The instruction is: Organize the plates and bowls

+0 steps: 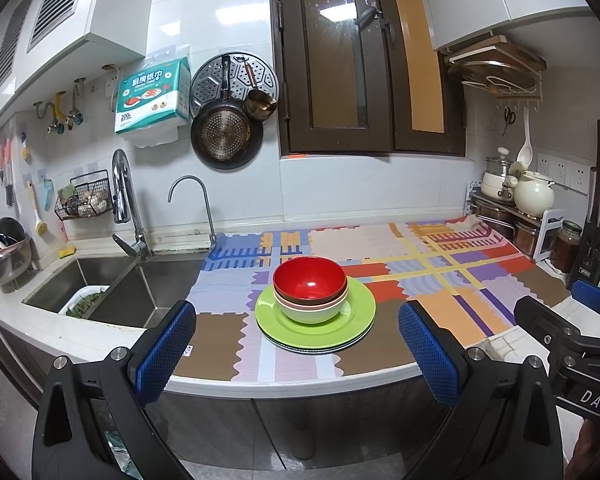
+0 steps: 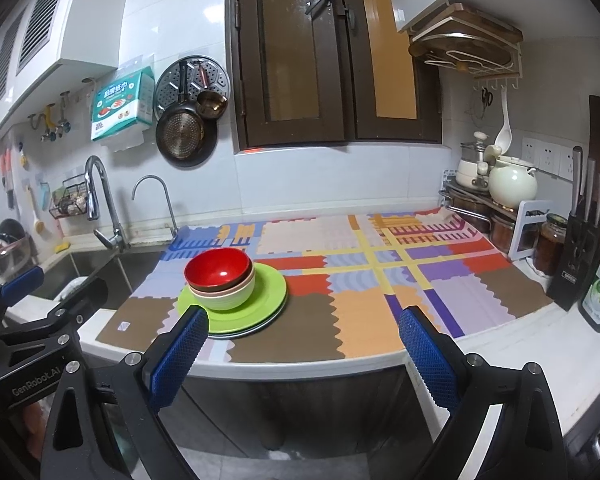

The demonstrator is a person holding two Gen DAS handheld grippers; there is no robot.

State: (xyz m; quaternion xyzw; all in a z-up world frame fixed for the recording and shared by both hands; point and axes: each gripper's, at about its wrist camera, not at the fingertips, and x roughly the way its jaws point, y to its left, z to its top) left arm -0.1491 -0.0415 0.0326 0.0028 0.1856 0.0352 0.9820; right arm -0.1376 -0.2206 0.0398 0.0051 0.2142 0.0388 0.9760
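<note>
A kitchen counter [image 1: 380, 376] under a patchwork mat [image 1: 440, 280] carries nested bowls [image 1: 310, 294] on stacked plates [image 1: 352, 320], at 12 o'clock from the left gripper [image 1: 298, 354]. The stacking looks done. Both the left and the right gripper [image 2: 304, 354] hang wide and empty off the counter's front edge; the sink [image 1: 112, 292] lies at 9 o'clock and open mat at 2 o'clock.

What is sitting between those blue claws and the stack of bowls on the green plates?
Nothing visible. Only bare patterned mat lies between the open left gripper and the red bowl stacked on green plates.
</note>
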